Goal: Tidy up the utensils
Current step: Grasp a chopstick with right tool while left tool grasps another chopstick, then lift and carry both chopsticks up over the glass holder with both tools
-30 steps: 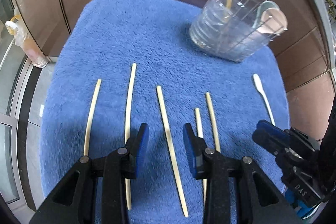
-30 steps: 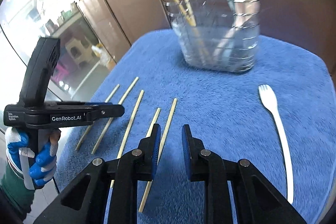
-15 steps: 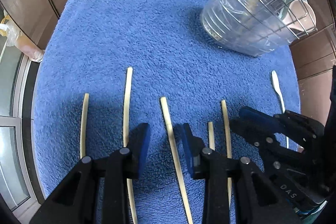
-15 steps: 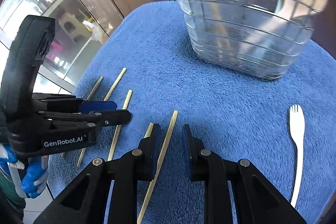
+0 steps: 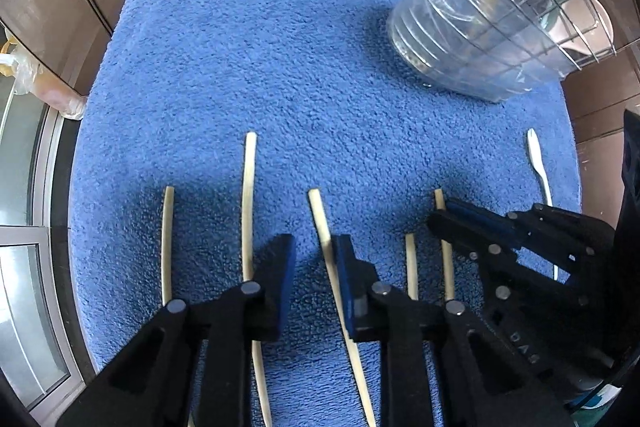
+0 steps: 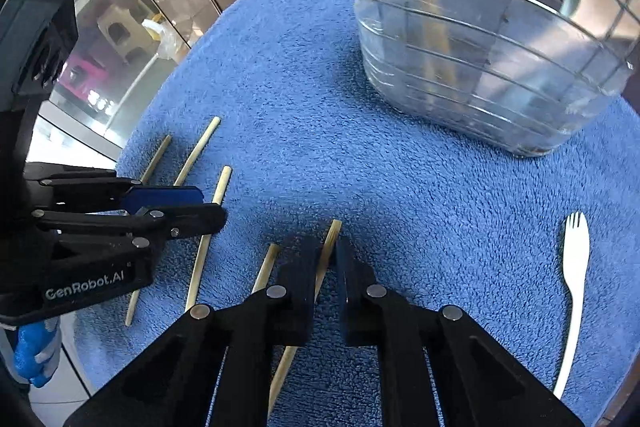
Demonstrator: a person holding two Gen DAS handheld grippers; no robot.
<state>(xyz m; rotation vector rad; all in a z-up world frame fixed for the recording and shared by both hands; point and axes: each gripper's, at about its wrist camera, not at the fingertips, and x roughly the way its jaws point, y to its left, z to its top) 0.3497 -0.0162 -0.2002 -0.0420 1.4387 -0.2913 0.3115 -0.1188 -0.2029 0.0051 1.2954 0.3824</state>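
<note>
Both tongs pinch-grasp chopsticks low in frame: right tongs (image 6: 327, 259) clamped on one (image 6: 330, 239), left tongs (image 5: 314, 259) closing around another (image 5: 320, 219); lifting to the holder (image 6: 480, 67) likely follows.

Five pale chopsticks (image 5: 248, 203) lie roughly parallel on the blue towel (image 5: 280, 67). White plastic fork (image 6: 575, 267) lies flat, well apart. Wire holder (image 5: 492, 39) stands upright, containing chopsticks and spoons (image 5: 588, 23).

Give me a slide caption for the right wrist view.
Right gripper shut on a pale wooden chopstick lying on the blue fleece mat.
</note>
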